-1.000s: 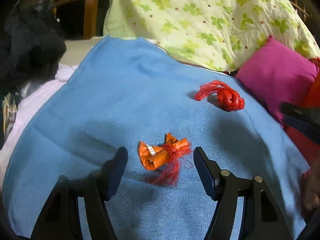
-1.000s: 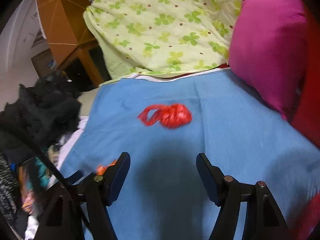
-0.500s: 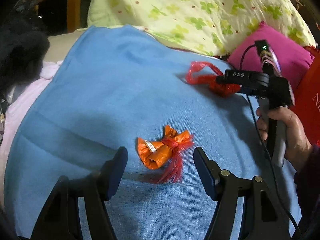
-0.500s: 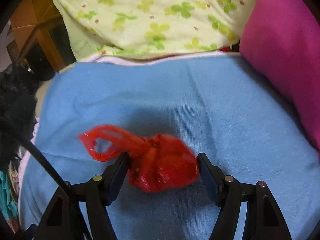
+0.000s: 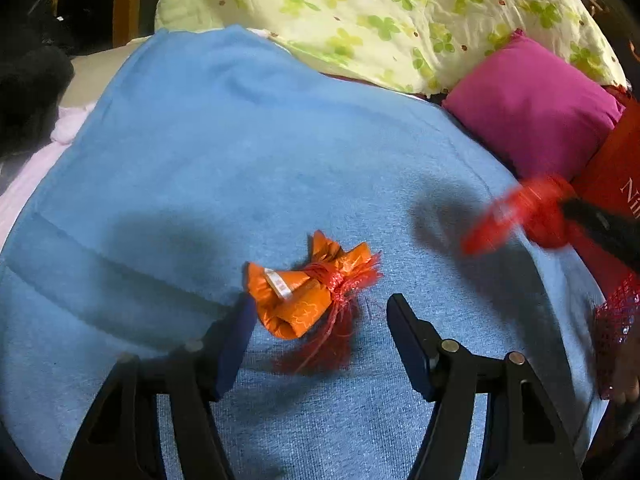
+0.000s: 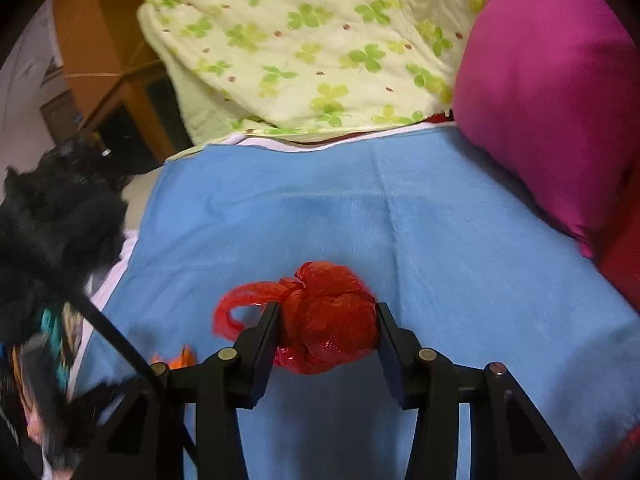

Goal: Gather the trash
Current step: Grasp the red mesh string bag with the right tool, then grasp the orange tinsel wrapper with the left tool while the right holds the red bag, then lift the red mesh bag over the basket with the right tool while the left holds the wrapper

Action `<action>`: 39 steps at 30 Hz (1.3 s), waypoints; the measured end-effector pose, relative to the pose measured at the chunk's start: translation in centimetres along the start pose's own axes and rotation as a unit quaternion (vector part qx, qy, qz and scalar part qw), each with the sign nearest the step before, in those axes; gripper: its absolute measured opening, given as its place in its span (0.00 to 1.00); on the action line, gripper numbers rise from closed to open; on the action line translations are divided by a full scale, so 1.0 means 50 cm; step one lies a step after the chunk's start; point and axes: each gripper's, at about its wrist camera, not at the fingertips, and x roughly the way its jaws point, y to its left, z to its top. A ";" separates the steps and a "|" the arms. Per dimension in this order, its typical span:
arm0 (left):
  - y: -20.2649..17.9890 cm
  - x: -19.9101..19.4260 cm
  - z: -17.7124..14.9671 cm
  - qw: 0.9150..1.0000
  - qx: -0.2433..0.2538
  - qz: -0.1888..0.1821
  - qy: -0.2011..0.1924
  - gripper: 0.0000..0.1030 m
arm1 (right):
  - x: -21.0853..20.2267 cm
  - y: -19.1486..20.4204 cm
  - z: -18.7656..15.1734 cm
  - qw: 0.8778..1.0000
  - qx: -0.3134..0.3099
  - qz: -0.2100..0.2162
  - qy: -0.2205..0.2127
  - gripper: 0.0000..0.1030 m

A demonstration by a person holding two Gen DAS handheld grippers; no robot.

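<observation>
Right tongs closing on the red plastic bag, both pads pressed against the crumpled knot, squeezing it from either side. Loose red handle loop sticking out past the left pad, over the blue blanket. From the left wrist view, same red bag blurred at the right edge, gripped by a dark fingertip and seemingly lifted clear of the blanket, shadow cast on the cloth beside it. Left tongs closing too, jaws half apart around the orange wrapper bundle: left pad right at the wrapper's edge, contact impossible to call, right pad clearly apart from it. Bundle lying flat on the blanket, tied at the waist with red net, red fringe trailing down toward the camera between the two fingers. Small white strip across the orange foil. Farther out, a pink pillow at the blanket's right side, and a pale quilt with green clover print heaped behind. Red box or bag with white lettering just below the pillow in the left view. Dark fluffy clothing piled off the left edge, orange-brown wooden furniture beyond. Patch of sparkly red sleeve at the far right of the left view.
</observation>
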 end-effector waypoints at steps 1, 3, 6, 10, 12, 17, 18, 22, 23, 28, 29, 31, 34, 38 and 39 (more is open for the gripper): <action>0.001 0.001 -0.001 1.000 0.001 -0.001 0.002 0.51 | -0.031 0.000 -0.025 1.000 -0.003 0.002 0.000 0.48; 0.003 0.007 -0.004 1.000 -0.002 -0.001 0.011 0.29 | -0.075 -0.003 -0.065 1.000 -0.002 0.007 0.002 0.48; 0.005 0.014 -0.010 1.000 -0.006 0.005 0.015 0.12 | -0.136 -0.001 -0.121 1.000 -0.005 0.014 0.003 0.48; -0.003 0.002 -0.019 1.000 -0.010 0.010 0.003 0.09 | -0.196 0.003 -0.180 1.000 0.004 0.024 -0.004 0.48; -0.006 -0.010 -0.025 1.000 -0.015 0.005 0.000 0.09 | -0.222 0.007 -0.210 1.000 0.001 0.020 -0.012 0.48; -0.030 -0.051 -0.036 1.000 -0.009 0.003 -0.019 0.09 | -0.237 0.001 -0.221 0.999 0.005 0.033 -0.023 0.48; -0.035 -0.059 -0.038 1.000 -0.008 0.002 -0.023 0.09 | -0.239 0.000 -0.221 0.999 0.004 0.033 -0.026 0.48; -0.064 -0.096 -0.046 0.999 -0.001 0.020 -0.034 0.09 | -0.249 0.000 -0.219 0.999 0.000 0.034 -0.036 0.48; -0.066 -0.112 -0.057 0.999 0.000 0.031 -0.035 0.09 | -0.254 0.004 -0.219 0.999 -0.007 0.031 -0.041 0.48; -0.108 -0.164 -0.086 0.994 0.020 0.099 -0.050 0.09 | -0.280 0.021 -0.221 0.997 -0.029 0.028 -0.058 0.48; -0.118 -0.177 -0.092 0.992 0.024 0.108 -0.055 0.09 | -0.288 0.023 -0.222 0.997 -0.033 0.028 -0.064 0.48; -0.139 -0.207 -0.111 0.990 0.032 0.116 -0.071 0.09 | -0.304 0.024 -0.224 0.996 -0.035 0.028 -0.074 0.48; -0.169 -0.250 -0.149 0.988 0.037 0.124 -0.081 0.09 | -0.329 0.021 -0.227 0.995 -0.037 0.029 -0.092 0.48; -0.216 -0.305 -0.178 0.987 0.058 0.120 -0.088 0.09 | -0.360 0.007 -0.226 0.993 -0.025 0.029 -0.112 0.48; -0.228 -0.313 -0.175 0.986 0.063 0.123 -0.093 0.09 | -0.368 0.004 -0.226 0.993 -0.023 0.026 -0.117 0.48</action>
